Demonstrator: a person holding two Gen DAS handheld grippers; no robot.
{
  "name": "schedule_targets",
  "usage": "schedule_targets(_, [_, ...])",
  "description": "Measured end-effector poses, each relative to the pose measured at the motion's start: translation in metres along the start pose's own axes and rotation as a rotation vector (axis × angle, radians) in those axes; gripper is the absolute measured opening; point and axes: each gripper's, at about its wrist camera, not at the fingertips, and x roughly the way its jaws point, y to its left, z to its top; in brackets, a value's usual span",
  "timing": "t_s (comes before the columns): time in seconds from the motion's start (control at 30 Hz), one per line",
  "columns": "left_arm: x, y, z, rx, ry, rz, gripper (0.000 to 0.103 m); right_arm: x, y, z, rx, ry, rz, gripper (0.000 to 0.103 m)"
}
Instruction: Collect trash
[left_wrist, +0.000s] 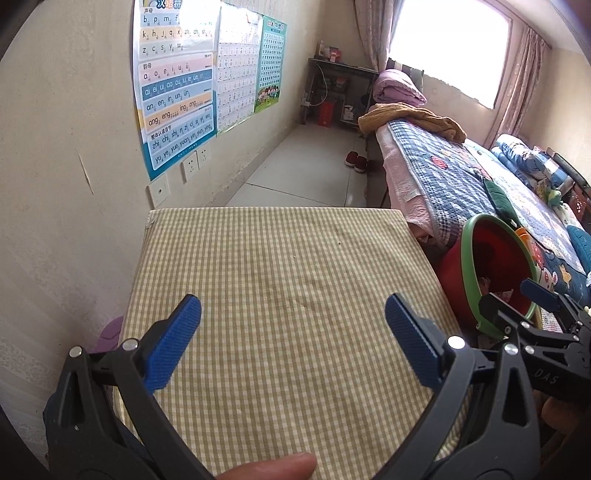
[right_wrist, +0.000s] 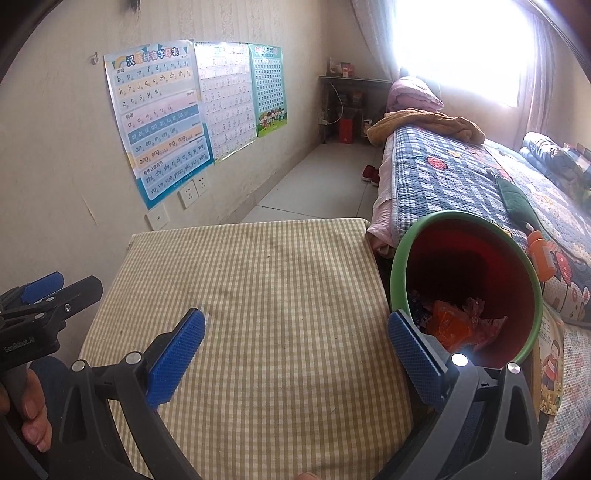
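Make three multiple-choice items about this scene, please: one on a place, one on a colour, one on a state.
1. Where does the red bin stand?
A. on the table
B. between the table and the bed
C. under the posters

2. What colour is the bin's rim?
A. green
B. blue
C. white

3. How is the left gripper?
A. shut on a wrapper
B. open, holding nothing
C. shut, empty

Key: 1 B, it sits off the checked table edge, against the bed. 2 A, a green ring tops the red wall. 3 B, its blue pads stand wide apart with only cloth between.

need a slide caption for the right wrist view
Open right gripper hovers over a checked tablecloth, beside a red bin holding wrappers.
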Motion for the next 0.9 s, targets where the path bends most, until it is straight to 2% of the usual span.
schedule_targets(0.9, [-0.0015,-0.0013,-0.0019,-0.023,0.01,-0.013,0.098,-0.0013,0.001,-0.0048,0.002,0.011,-0.006,0.096])
